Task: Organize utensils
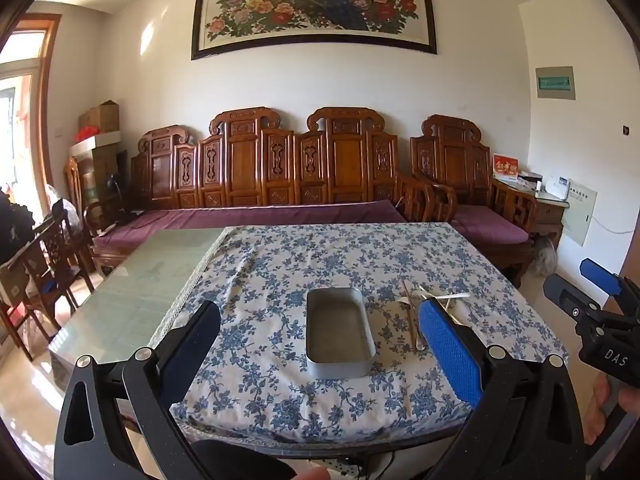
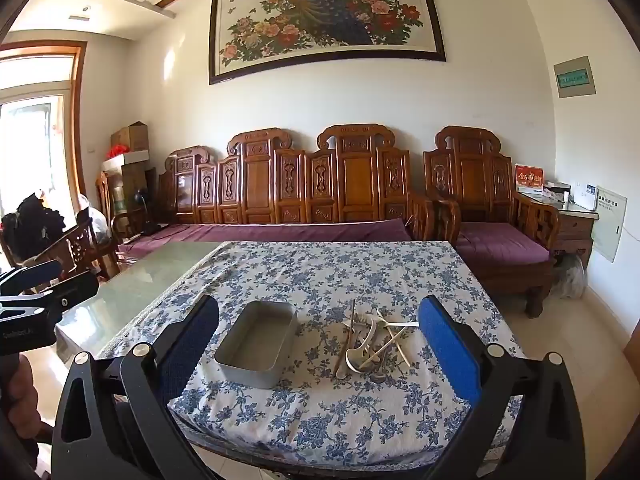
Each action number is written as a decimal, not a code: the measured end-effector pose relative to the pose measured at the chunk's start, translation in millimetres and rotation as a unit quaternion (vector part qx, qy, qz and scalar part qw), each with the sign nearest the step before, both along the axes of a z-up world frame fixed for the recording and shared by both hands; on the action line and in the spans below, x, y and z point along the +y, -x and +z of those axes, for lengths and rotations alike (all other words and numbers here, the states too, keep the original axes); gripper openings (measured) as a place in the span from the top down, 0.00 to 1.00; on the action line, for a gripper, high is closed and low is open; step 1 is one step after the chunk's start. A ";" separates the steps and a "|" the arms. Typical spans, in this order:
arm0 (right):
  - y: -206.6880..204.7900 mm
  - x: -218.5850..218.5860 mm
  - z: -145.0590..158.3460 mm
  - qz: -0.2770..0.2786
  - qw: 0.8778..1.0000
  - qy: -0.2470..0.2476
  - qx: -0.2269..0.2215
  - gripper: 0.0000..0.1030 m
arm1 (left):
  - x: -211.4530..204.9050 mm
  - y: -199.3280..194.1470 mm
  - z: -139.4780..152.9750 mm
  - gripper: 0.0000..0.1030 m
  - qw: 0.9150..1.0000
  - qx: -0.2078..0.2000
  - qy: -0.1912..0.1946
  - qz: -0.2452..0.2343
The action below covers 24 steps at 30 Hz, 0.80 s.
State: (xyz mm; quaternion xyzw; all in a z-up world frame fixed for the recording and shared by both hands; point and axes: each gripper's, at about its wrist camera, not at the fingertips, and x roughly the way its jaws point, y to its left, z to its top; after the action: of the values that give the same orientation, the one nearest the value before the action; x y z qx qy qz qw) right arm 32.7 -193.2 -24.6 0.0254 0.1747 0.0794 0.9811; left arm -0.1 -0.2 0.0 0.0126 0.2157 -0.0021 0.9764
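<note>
An empty grey metal tin [image 1: 340, 330] [image 2: 258, 342] sits on the blue-flowered tablecloth [image 1: 304, 264] [image 2: 320, 272]. Right of it lies a loose pile of utensils [image 2: 372, 344] [image 1: 416, 312]: spoons, chopsticks and a fork crossed over each other. My left gripper [image 1: 320, 324] hovers short of the table's near edge, open, with the tin seen between its fingers. My right gripper [image 2: 320, 324] is open too, held back from the table, with the tin and the pile framed between its fingers. Each gripper appears at the edge of the other's view, the right gripper [image 1: 592, 296] and the left gripper [image 2: 44, 284].
The cloth covers only the right part of a glass-topped table [image 1: 152, 276] [image 2: 152, 276]. Carved wooden sofa and armchair with purple cushions [image 1: 280, 212] stand behind it. Wooden chairs [image 1: 52, 264] crowd the left side. A person's hand [image 1: 612, 404] holds the right gripper's handle.
</note>
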 end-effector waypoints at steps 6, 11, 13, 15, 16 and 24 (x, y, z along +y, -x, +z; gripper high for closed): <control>0.7 0.4 0.4 0.000 1.000 -0.001 -0.001 0.02 | -0.1 -0.2 -0.2 0.06 1.000 -0.002 0.000 0.000; 1.5 0.1 0.6 0.000 1.000 -0.001 -0.003 0.02 | 0.3 0.2 0.1 0.06 1.000 -0.004 0.001 0.000; 0.8 0.1 0.4 -0.001 1.000 -0.001 -0.003 0.02 | -0.5 0.8 2.1 0.06 1.000 -0.004 0.002 0.000; 1.4 1.5 5.6 0.000 1.000 -0.001 -0.004 0.02 | -1.9 -0.9 1.7 0.06 1.000 -0.004 0.002 0.000; 1.2 1.4 6.3 0.000 1.000 -0.001 -0.003 0.02 | -1.8 -0.5 1.7 0.06 1.000 -0.004 0.002 -0.001; 2.3 -0.4 5.3 0.000 1.000 -0.002 -0.005 0.02 | -1.9 0.7 4.1 0.06 1.000 -0.005 0.002 -0.001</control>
State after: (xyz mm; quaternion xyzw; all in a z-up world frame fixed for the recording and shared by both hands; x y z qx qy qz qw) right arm 30.4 -193.7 -19.3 0.0267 0.1693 0.0799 0.9819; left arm -0.8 -2.1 4.1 0.0109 0.2112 -0.0032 0.9774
